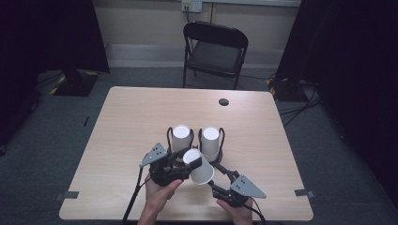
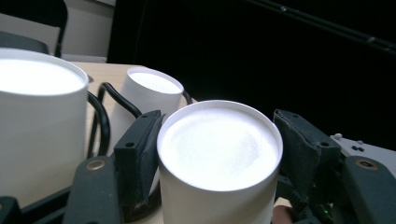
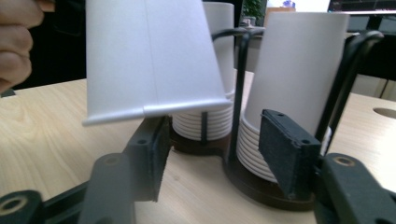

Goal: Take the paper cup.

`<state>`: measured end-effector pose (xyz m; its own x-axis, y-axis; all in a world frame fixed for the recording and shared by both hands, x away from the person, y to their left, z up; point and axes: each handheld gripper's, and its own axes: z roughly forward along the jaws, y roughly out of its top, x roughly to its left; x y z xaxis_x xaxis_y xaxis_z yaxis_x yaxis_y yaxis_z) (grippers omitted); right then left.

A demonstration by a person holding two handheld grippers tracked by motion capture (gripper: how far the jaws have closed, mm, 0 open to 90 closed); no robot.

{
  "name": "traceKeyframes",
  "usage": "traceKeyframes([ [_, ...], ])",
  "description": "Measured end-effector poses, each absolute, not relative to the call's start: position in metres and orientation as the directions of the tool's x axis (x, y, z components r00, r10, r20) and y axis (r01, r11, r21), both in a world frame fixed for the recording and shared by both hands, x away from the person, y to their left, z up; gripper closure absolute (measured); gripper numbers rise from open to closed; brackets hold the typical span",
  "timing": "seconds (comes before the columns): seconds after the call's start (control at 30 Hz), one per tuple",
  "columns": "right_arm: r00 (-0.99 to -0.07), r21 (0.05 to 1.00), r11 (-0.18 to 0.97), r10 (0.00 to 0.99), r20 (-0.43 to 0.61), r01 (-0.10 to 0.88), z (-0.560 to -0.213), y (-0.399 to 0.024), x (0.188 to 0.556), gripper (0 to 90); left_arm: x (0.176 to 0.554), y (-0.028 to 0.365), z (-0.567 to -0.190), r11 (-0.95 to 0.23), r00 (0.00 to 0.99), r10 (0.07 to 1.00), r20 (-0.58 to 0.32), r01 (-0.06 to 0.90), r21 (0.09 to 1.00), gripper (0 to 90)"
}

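Paper cup (image 1: 201, 168) is sitting clamped between the jaws of the left gripper (image 1: 185, 165), lifted and tilted above the desk (image 1: 131, 112), just in front of two stacks of cups (image 1: 210, 143) in black wire holders (image 1: 168, 136). The right gripper (image 1: 221, 169) is reaching toward the right stack, its jaws partly apart and gripping nothing.

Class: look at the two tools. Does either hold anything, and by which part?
The left tool grips a single upside-down paper cup by its side wall near the base. The right tool holds nothing.
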<state>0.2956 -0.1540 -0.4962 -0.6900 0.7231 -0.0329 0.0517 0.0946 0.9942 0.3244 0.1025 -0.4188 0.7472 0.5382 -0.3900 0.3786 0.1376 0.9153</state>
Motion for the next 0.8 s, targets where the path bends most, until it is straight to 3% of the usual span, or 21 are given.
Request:
traceKeyframes([
  [0.37,-0.698,0.994,0.109,0.71,-0.098,-0.028,-0.498,-0.146,0.295,53.3,0.322,0.103,-0.424,0.195,0.738,0.48,-0.474,0.437,0.878,34.8],
  [0.8,-0.696,0.988,0.109,0.701,-0.153,-0.108,-0.499,-0.143,0.293,62.9,0.323,0.087,-0.43,0.17,0.744,0.436,-0.507,0.485,0.858,34.4],
])
